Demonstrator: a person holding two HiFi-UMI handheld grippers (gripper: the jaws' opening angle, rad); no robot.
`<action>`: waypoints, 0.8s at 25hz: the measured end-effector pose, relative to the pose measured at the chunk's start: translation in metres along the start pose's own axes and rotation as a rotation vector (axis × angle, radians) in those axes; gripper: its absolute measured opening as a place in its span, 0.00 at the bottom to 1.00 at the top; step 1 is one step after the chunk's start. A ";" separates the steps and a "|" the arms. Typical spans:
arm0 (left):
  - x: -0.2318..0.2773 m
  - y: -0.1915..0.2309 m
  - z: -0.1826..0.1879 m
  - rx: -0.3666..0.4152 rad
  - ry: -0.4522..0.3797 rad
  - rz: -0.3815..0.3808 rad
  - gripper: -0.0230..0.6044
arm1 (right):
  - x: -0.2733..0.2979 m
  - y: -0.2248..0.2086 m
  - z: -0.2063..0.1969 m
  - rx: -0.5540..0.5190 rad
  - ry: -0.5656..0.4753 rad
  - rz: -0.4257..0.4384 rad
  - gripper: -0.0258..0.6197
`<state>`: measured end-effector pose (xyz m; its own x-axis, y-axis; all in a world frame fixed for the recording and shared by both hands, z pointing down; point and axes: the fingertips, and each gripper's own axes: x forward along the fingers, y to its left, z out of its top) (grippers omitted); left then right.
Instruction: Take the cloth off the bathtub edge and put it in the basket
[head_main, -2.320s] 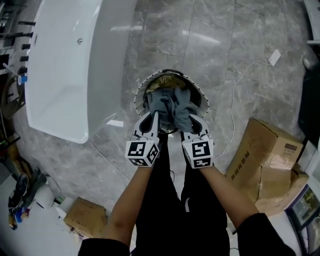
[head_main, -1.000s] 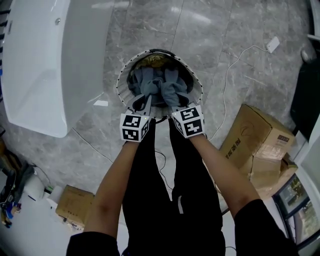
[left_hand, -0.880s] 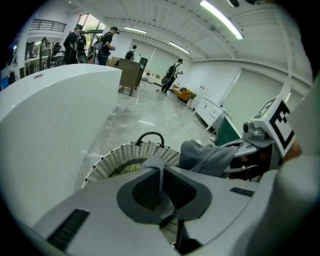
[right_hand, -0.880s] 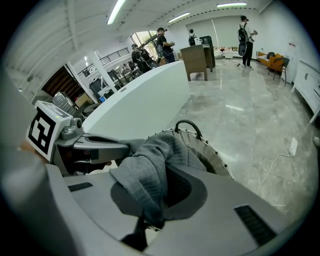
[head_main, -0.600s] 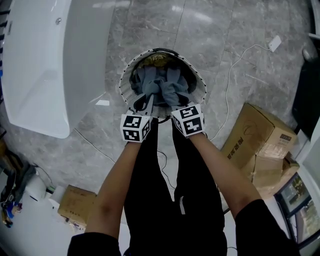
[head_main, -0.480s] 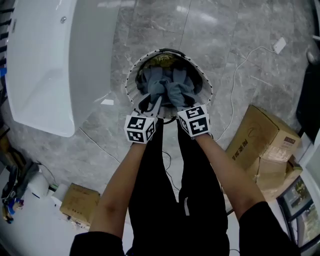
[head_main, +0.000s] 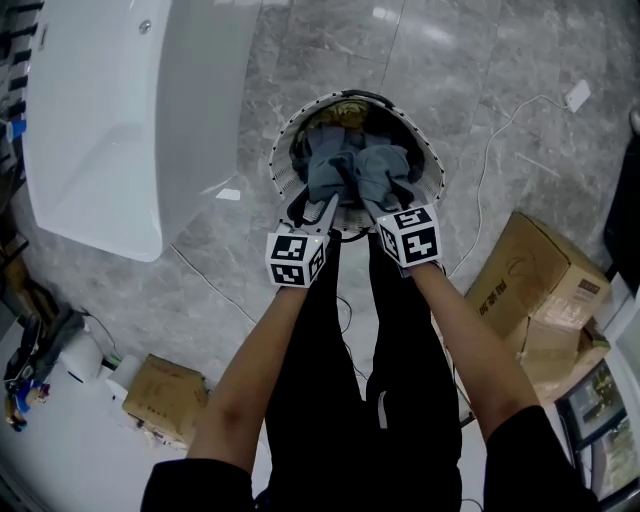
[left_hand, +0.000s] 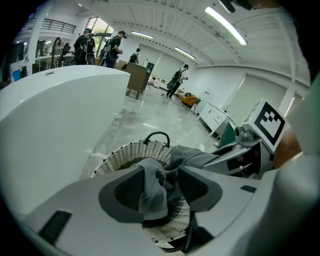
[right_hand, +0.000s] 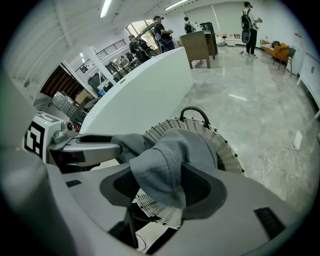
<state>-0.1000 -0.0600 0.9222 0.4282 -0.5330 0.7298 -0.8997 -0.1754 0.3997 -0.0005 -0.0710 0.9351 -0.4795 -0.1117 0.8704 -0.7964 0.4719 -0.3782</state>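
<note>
- Currently both sets of my fingers are released: the jaws of the left gripper (head_main: 318, 208) and the right gripper (head_main: 375, 208) have just been opening and stand wide, clamping nothing.
- The grey cloth (head_main: 355, 170) is off the bathtub (head_main: 120, 120) and sits bunched at the top of the white wicker basket (head_main: 283, 165), which is on the floor just beside the tub.
- It isn't a clean release yet. In the left gripper view 1 fold hangs between the pads and touches 1 of them. In the right gripper view another fold drapes across the gap between the jaws.
- Risk 1: if I pull back along the jaw line, the textured pads could catch the weave and drag the cloth back out. Lifting straight up and clear looks safer.
- Risk 2: the cloth is heaped high toward the near rim, so a tug toward me could spill it over that edge onto the floor.
- Risk 3: the basket looks light. A fingertip hooked on its rim or handle (left_hand: 157, 135) could tip or slide it.
- Risk 4: a cable (head_main: 500, 130) runs across the floor near the basket, so stepping away carelessly could snag it.
- My read is that the placement is essentially done and only a clean withdrawal of the 2 grippers is left.
</note>
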 end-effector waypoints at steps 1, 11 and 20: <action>-0.001 -0.001 -0.002 0.001 0.004 -0.001 0.37 | -0.001 0.000 0.000 0.015 -0.001 0.002 0.39; -0.006 -0.012 0.000 0.005 -0.020 0.011 0.40 | -0.020 0.006 0.004 0.062 -0.060 0.001 0.40; -0.007 -0.023 0.009 0.019 -0.047 0.008 0.40 | -0.029 0.002 0.007 0.086 -0.099 0.009 0.40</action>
<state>-0.0832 -0.0598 0.9024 0.4172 -0.5729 0.7056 -0.9045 -0.1864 0.3835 0.0092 -0.0733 0.9066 -0.5175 -0.1954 0.8330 -0.8184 0.3973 -0.4152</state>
